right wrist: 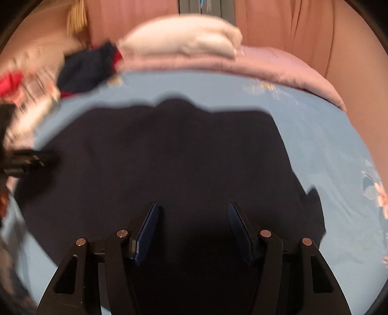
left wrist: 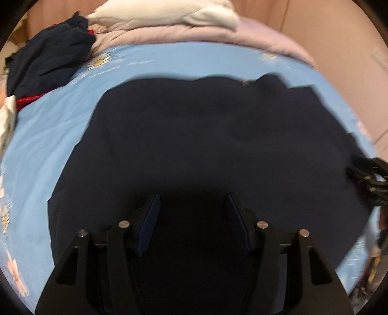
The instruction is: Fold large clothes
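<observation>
Behind the bed hangs a pink curtain (right wrist: 286,29), and on the light blue sheet (left wrist: 48,135) with printed daisies lies a dark navy garment (left wrist: 194,135), spread almost flat, soft and matte, with a wavy far edge. Both the left gripper (left wrist: 193,206) and the right gripper (right wrist: 193,213) stand wide open above its near part, blue ribbed pads holding nothing. No writing can be read; a white pillow (left wrist: 169,14) rests on a lilac quilt (left wrist: 218,36), beside a crumpled dark pile of clothes (left wrist: 48,58).

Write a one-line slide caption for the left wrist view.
Open left hand-held gripper poised over a dark navy garment spread on a blue floral bedsheet.
</observation>
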{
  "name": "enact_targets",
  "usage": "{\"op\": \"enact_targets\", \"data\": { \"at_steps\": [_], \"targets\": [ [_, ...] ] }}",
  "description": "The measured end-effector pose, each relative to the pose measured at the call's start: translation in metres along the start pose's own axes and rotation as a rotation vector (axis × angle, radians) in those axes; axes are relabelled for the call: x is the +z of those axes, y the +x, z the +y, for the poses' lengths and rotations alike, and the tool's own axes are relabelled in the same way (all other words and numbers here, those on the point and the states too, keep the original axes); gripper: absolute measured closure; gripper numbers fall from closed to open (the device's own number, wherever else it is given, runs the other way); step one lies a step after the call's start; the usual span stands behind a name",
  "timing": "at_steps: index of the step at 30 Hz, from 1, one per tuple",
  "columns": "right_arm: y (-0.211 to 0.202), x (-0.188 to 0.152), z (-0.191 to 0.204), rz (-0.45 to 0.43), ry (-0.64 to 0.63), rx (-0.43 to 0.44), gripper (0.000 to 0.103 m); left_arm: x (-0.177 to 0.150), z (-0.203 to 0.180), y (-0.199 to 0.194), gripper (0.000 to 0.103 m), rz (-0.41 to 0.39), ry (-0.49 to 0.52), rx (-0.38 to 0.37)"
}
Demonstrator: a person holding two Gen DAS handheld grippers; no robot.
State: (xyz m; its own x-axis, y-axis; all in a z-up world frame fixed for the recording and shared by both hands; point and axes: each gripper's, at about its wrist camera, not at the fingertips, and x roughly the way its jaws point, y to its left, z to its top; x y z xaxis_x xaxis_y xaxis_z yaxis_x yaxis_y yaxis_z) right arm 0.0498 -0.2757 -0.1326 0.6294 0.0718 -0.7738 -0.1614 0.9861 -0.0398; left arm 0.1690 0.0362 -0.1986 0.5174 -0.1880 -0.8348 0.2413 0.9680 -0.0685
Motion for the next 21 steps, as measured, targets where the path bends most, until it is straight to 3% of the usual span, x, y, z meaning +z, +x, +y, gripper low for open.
{"op": "enact_targets", "data": {
  "at_steps": [3, 6, 9, 11, 13, 15, 21],
  "targets": [
    [0.005, -0.014, -0.027, 0.029, 0.095, -0.01, 0.044, -0.007, 0.029, 0.002, 0.045, 0.004, -0.102, 0.012],
    [-0.001, -0.026, -0.05, 0.023, 0.138, -0.066, 0.046, -0.016, 0.053, -0.007, 0.048, 0.008, -0.207, -0.028],
    [-0.01, -0.034, -0.065, 0.024, 0.184, -0.037, 0.046, -0.03, 0.072, -0.028, 0.047, -0.006, -0.273, -0.066],
    [-0.019, -0.033, -0.065, 0.026, 0.2, -0.063, 0.046, -0.044, 0.083, -0.051, 0.041, -0.03, -0.328, -0.106],
    [-0.033, -0.035, -0.061, 0.017, 0.209, -0.102, 0.046, -0.056, 0.091, -0.071, 0.015, -0.058, -0.374, -0.101],
    [-0.052, -0.039, -0.054, -0.021, 0.214, -0.108, 0.046, -0.075, 0.102, -0.09, 0.006, -0.099, -0.417, -0.114],
    [-0.083, -0.059, -0.024, -0.097, 0.24, 0.062, 0.044, -0.123, 0.144, -0.084, 0.006, -0.07, -0.654, -0.353]
  ]
}}
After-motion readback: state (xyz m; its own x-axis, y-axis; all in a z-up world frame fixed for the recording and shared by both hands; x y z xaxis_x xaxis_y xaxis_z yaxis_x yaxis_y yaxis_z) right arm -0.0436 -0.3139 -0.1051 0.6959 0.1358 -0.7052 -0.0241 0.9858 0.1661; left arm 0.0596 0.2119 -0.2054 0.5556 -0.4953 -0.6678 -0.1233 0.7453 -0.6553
